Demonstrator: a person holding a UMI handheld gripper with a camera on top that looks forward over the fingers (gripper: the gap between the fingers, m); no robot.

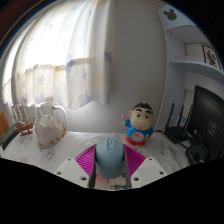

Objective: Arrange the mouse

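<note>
Rounded grey mouse gripped between the magenta pads of the gripper.

Both fingers press against the mouse's smooth, domed plastic shell, holding it above a pale tabletop. Just beyond stands a glossy cartoon boy figurine in red shirt and yellow shorts. Off to the left is a clear glass pitcher; sheer white curtains hang behind, and a dark flat monitor stands at the right.

- No text, label, brand, number or sign can be read anywhere in the gripper view.
- The doll shows only plain colours, no lettering.
- The jug bears no legible mark.
</note>
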